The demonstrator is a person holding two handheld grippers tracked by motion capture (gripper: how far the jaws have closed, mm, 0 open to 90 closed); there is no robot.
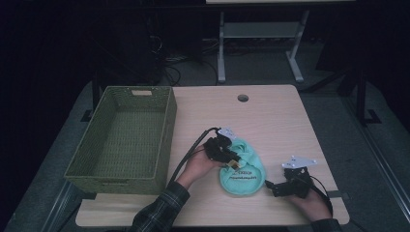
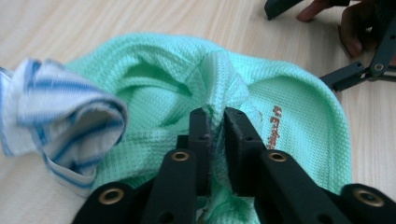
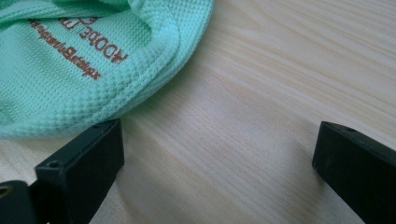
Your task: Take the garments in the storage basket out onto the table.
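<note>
A mint-green mesh cloth (image 1: 246, 170) with brown lettering lies bunched on the wooden table (image 1: 275, 121), near its front edge. My left gripper (image 1: 231, 163) comes in from the left and sits on the cloth's left side. In the left gripper view its jaws (image 2: 215, 115) pinch a raised fold of the green cloth (image 2: 299, 107). A white cloth with blue stripes (image 2: 60, 112) lies crumpled against the green one. My right gripper (image 1: 270, 186) rests low on the table just right of the cloth, open, its jaws (image 3: 219, 140) wide apart over bare wood beside the cloth's hem (image 3: 70, 70).
A green woven basket (image 1: 167, 130) stands at the table's left side, with nothing in it. A round cable hole (image 1: 242, 98) is near the far edge. Beyond the table are a dark floor, cables and a white desk frame (image 1: 261, 29).
</note>
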